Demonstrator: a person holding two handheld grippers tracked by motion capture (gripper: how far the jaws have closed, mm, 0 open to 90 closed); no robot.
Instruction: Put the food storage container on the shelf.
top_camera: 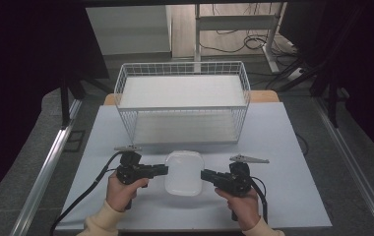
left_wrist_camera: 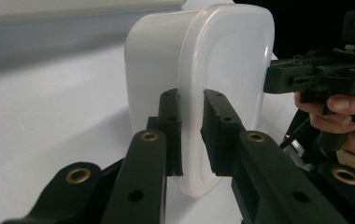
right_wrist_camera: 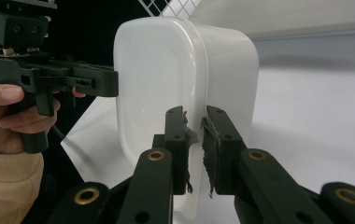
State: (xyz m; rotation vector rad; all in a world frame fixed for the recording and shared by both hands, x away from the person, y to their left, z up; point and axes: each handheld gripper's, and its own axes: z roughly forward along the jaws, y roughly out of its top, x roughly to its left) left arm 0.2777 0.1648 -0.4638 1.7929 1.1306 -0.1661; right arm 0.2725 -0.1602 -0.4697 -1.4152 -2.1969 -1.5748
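Grip stage is looking done on both sides; lift and placement are being left for later, judging by how things lie. Left gripper [top_camera: 163,170] is being held level, jaws narrowed onto the left rim of the white plastic box [top_camera: 184,172], with the lid lip being pinched between the pads [left_wrist_camera: 172,116] as seen in the left gripper view. Box is sitting on the table [top_camera: 283,196], centred between the two hands, just in front of the wire basket [top_camera: 182,101] and apart from it. Right gripper [top_camera: 205,175] is being held level too, jaws narrowed on the box's right rim; in the right gripper view the worn pads [right_wrist_camera: 213,135] are being pressed on the lip. Box is not yet being raised, as far as can be told: its base is resting on the table. Basket is probably the target, and nothing is being held in it.

Surface: pale grey-blue tabletop, a wooden edge showing behind the basket. Room: dim, dark drapes at both sides, grey carpet, metal rails being run along the floor left and right, desk legs and loose cables at the back.
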